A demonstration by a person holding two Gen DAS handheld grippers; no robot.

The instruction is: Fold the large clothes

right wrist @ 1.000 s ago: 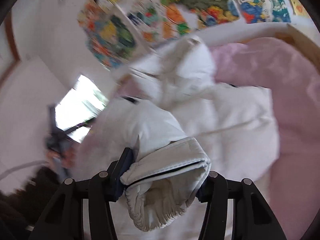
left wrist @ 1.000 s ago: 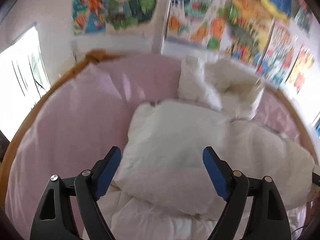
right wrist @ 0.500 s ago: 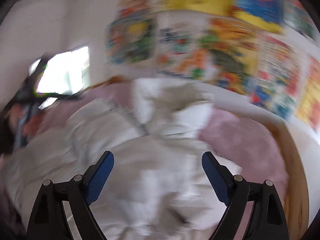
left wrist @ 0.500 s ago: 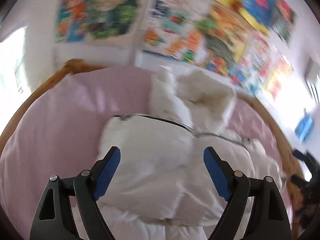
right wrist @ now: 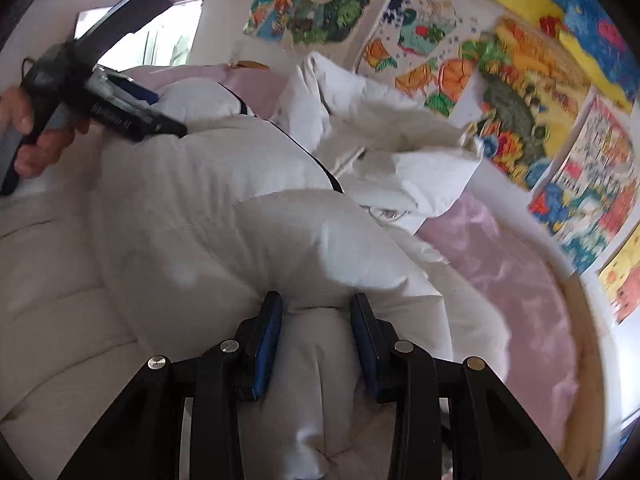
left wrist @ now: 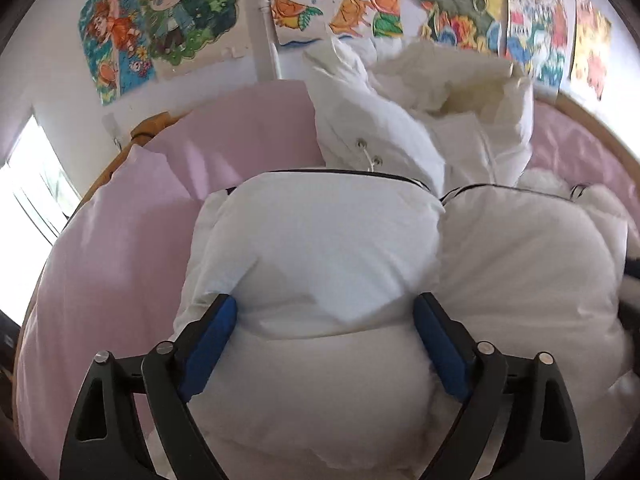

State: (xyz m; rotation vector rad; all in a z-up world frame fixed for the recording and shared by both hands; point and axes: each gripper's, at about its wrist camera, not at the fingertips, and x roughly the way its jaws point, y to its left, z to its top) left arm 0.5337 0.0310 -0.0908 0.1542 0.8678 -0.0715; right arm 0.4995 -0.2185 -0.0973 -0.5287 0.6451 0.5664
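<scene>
1. White puffer jacket [left wrist: 320, 248] sprawls across the pink bed [left wrist: 120, 248], hood farthest from both claws.
2. Left gripper [left wrist: 324, 344], opening wide, straddles a padded fold, apparently to grasp it.
3. Right gripper [right wrist: 316, 340], narrowing, pinches a quilted ridge between its pads, seemingly for lifting.

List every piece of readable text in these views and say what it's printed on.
White lettering along the side of the left hand-held gripper: too blurred to read.
Red-and-white poster on the wall: printing too small and blurred to read.
White puffer jacket: no label or text visible.
</scene>
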